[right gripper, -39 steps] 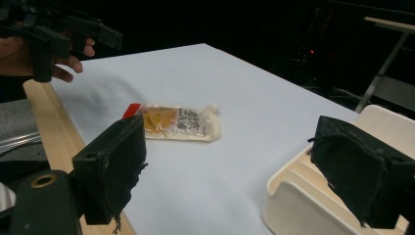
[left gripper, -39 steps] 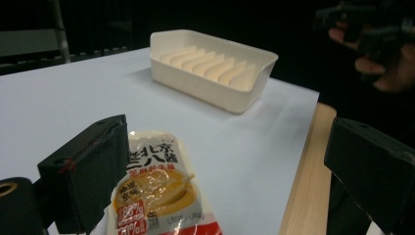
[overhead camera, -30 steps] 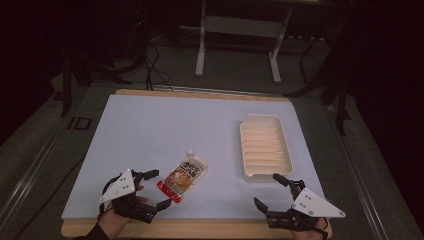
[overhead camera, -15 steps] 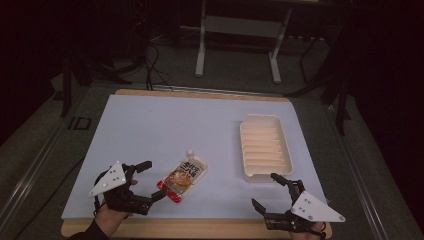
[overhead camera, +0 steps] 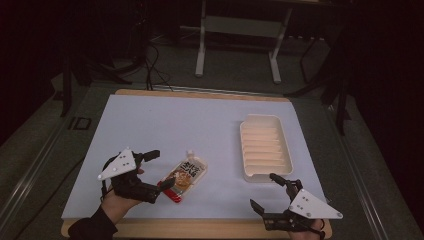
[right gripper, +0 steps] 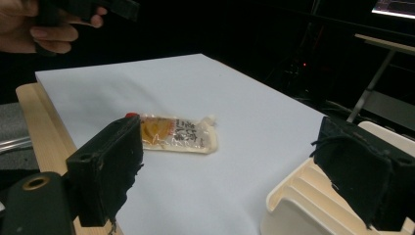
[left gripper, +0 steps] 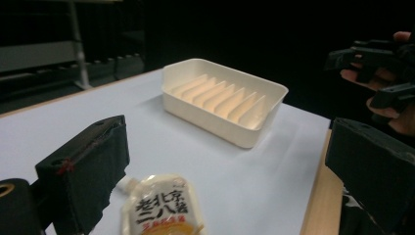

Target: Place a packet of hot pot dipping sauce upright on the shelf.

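A flat spouted food pouch (overhead camera: 186, 175) with a printed label and red bottom edge lies on the white table sheet, left of centre. My left gripper (overhead camera: 159, 170) is open beside the pouch's near end, its lower jaw at the red corner. In the left gripper view the pouch (left gripper: 164, 210) lies between the wide-apart jaws, close to the left one. A cream ribbed tray (overhead camera: 265, 147) sits at the right. My right gripper (overhead camera: 262, 191) is open and holds nothing, just in front of the tray's near end. From the right gripper view, the pouch (right gripper: 176, 134) lies ahead.
The white sheet (overhead camera: 190, 120) covers a wooden tabletop whose bare edge (overhead camera: 200, 229) runs along the front. Beyond the table's far side stand a metal frame (overhead camera: 237, 30) and cables on a dark floor.
My left gripper has moved forward and to the right, up to the pouch's near end. The right gripper has stayed nearly still. The pouch and tray have not moved.
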Demonstrator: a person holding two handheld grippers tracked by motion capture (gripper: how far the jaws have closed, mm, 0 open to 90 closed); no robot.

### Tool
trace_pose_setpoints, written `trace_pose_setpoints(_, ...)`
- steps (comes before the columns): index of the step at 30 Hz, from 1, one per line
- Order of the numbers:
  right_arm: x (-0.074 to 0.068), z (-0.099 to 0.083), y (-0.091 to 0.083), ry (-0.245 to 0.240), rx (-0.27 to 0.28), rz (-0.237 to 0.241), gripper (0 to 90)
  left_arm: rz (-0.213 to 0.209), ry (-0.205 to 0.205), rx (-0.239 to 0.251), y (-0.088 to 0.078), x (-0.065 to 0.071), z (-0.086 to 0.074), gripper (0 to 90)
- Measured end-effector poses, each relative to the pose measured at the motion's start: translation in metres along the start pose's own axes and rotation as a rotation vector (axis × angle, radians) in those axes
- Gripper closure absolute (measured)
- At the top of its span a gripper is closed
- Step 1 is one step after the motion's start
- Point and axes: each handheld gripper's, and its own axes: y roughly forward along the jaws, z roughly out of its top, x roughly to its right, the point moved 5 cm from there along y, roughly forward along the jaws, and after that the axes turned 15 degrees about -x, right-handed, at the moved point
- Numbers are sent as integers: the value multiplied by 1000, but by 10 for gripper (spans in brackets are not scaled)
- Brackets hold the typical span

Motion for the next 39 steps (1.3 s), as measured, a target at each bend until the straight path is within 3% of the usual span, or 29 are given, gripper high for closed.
trace_pose_setpoints(4, 1, 1, 0, 27, 21, 6, 106, -8, 15, -31, 11, -3, 6, 31)
trace_pose_setpoints(10, -1, 3, 0, 29, 25, 5, 106, 20, 24, -70, 28, -12, 12, 48)
trace_pose_setpoints(14, -2, 3, 0, 30, 28, 4, 106, 42, 19, -115, 38, -19, 14, 59)
trace_pose_setpoints(16, -1, 3, 0, 34, 26, 1, 106, 74, 10, -126, 42, -23, 14, 60)
trace_pose_setpoints(17, 0, 3, 0, 38, 25, 3, 106, 63, -3, -130, 45, -25, 14, 73)
trace_pose_setpoints(21, 0, 2, 0, 43, 21, 6, 107, 108, -21, -150, 55, -36, 13, 116)
trace_pose_setpoints(27, 1, 1, 0, 42, 21, 12, 108, 127, -28, -214, 74, -51, 2, 169)
trace_pose_setpoints(32, 1, 1, 0, 44, 18, 11, 109, 118, -42, -255, 87, -61, -11, 214)
trace_pose_setpoints(36, 1, 0, 1, 41, 12, 15, 119, 120, -54, -315, 97, -68, -23, 264)
trace_pose_setpoints(39, 0, 0, 2, 43, 9, 20, 119, 98, -74, -355, 105, -73, -31, 308)
